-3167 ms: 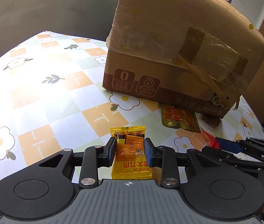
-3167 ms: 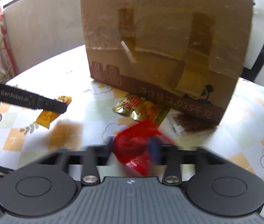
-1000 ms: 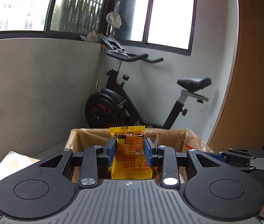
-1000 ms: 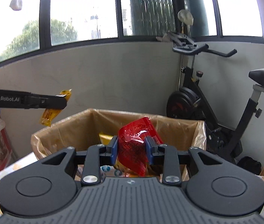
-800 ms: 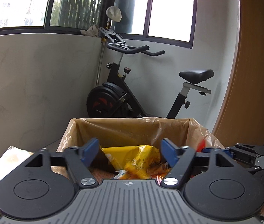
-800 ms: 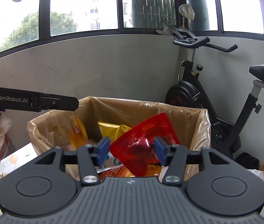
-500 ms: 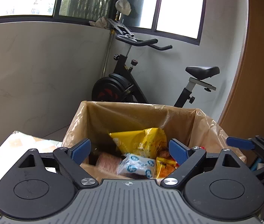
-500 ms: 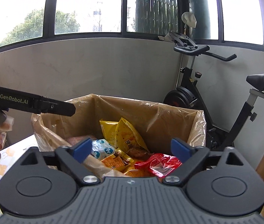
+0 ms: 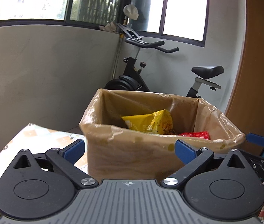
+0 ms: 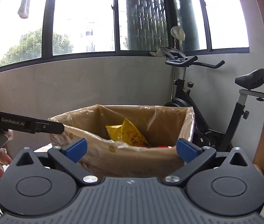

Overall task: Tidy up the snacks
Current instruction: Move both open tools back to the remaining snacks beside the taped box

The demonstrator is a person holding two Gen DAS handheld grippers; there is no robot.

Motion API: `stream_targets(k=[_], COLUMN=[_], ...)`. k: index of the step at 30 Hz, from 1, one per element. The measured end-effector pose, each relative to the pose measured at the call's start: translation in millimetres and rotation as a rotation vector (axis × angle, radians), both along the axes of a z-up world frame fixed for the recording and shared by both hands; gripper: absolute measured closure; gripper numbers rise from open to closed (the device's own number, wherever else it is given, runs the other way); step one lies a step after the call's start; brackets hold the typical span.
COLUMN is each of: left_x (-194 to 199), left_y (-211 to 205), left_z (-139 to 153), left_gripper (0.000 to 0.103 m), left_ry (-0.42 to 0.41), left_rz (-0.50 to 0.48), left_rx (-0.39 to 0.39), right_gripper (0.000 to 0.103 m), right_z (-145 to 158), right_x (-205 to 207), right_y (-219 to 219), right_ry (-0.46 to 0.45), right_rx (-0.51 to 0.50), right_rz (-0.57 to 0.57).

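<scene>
Both the left gripper and the right gripper now stand wide open and empty. 1 second ago each held a snack; the red packet now lies inside the box, so 2 snacks are stored.

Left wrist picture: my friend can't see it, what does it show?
An open, empty left hand-held gripper faces a plastic-lined cardboard box holding a yellow snack bag and a red packet. An exercise bike stands behind.
</scene>
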State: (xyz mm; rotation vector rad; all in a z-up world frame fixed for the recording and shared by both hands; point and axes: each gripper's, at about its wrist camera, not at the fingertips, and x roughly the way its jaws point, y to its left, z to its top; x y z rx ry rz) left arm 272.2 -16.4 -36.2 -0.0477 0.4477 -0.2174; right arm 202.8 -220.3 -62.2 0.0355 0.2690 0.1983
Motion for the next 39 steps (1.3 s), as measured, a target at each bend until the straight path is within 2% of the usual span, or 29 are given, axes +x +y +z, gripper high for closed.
stream_targets(k=[4,10,19,27,33,39], left_x=[-15.1,-35.3,-48.2,-47.2,-37.1,-35.5], left_y=[6.1,1.8,-0.3,3.1,-4.7,-3.7], left_z=[-8.0,-24.8,-64.4,-82.1,-94.6,-103.4], left_gripper=[0.0,0.0,0.0,0.0,0.0,0.0], left_ry=[-0.026,-0.037,0.049,0.116,0.175,0.21], left_rz=[-0.001,0.005,0.021,0.016,0.021,0.034], left_rx=[-0.03,-0.001,0.036,0.035,0.068,0.086], right_gripper=[0.0,0.0,0.0,0.0,0.003,0.008], right_z=[-10.0,-30.3,-71.7,-109.1,-127.3,-137.2], right_x=[-16.3,-31.3,-35.3,-25.1,-14.3,-11.5], right_y=[-7.8,-11.0,-2.6,-2.1,-7.9,-12.3], right_ry=[0.021,0.089,0.2,0.316,0.387,0.419], right_rx=[0.034,0.021,-0.055,-0.101,-0.069,-0.051], right_rz=[0.0,0.011,0.073,0.079,0.047,-0.006])
